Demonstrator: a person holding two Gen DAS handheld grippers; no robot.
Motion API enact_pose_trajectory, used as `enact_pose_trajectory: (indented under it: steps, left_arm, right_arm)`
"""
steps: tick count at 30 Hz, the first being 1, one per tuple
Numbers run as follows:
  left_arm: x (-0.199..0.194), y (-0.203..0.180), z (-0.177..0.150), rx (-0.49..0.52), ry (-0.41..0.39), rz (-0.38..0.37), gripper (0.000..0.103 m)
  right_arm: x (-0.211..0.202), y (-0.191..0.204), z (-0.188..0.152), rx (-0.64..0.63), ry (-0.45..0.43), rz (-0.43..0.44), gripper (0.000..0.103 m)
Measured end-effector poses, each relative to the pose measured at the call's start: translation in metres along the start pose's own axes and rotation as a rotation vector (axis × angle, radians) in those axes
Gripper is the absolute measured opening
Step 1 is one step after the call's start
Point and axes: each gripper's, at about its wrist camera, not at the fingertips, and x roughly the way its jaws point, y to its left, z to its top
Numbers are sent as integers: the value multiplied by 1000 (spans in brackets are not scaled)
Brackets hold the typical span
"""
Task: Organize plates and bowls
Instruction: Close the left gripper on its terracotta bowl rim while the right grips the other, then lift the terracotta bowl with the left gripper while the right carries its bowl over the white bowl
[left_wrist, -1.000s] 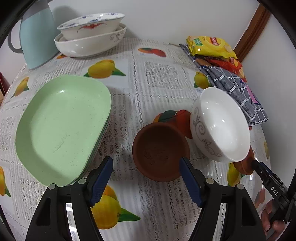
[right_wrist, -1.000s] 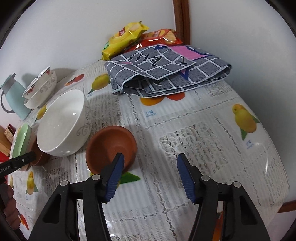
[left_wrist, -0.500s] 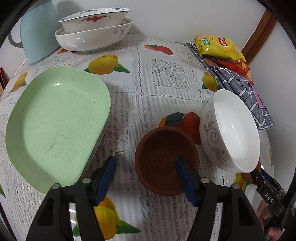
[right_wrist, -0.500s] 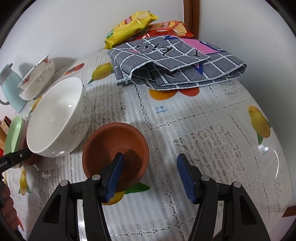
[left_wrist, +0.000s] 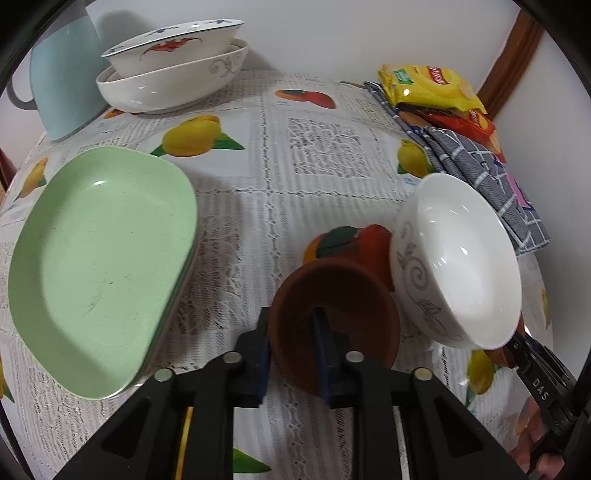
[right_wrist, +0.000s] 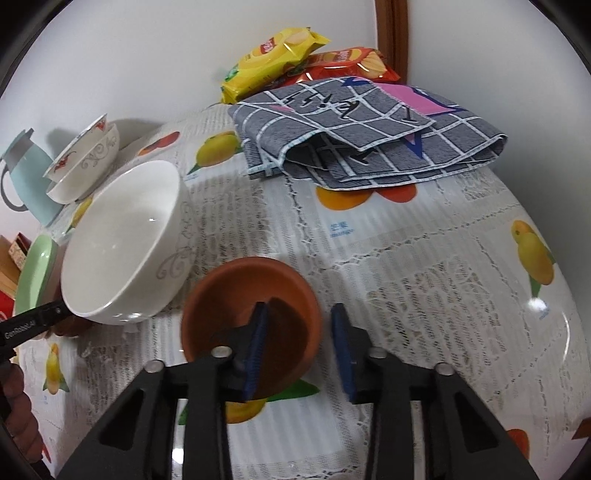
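- Step in hand: picking up the two small brown bowls, one per gripper, for stacking.
- Left gripper (left_wrist: 291, 350): its jaws have just been closing and now stand narrow, pinching the near rim of the first brown bowl (left_wrist: 332, 295), one pad outside the wall and one inside. The bowl sits lower centre of the left wrist view, tipped toward the camera.
- Right gripper (right_wrist: 299, 347): its jaws have just been closing and straddle the right wall of the second brown bowl (right_wrist: 251, 295), lower centre of the right wrist view. A gap shows at both pads, so there is no pinch yet, in my judgement.
- White bowl (left_wrist: 461, 258): tilted, between the two brown bowls and close to both.
- Green plates (left_wrist: 103, 258): stacked at left. Nested bowls (left_wrist: 173, 74): upper left.
- Next move calls for finishing the right pinch, then lifting clear of the white bowl. A thin rim may slip.
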Motion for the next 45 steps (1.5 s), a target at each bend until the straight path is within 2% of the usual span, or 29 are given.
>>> enact_pose_trajectory:
  steps: [7,10,16,20,23,30,37,45]
  left_arm:
    - [3,3,2,-16,28,-36,19]
    - [4,3,3,-20,35,-43,19]
    - [5,4,4,-37,27,-73,18]
    - [4,5,3,-42,22,-90,18]
    - [2,8,2,-56,19,-99,13]
    - [-18,11,-2,-55,-17,-148,10]
    - [-34,10,-8,-44,-34,-169,10]
    - [-66,14,-7,-41,-87,-178,10]
  right_arm:
    - [1,0,1,-3,9,-1,26]
    - [3,-2,3,6,15,2,30]
    - [4,-2,5,2,18,5,31]
    - [2,0,2,-2,0,25,19]
    - [-1,-5,0,38,-8,47,11]
    - [-17,-11,-2,90,-39,103,9]
    - [-41,-9,-3,89,-77,86,9]
    - [-74,-5,2,87,-124,75,9]
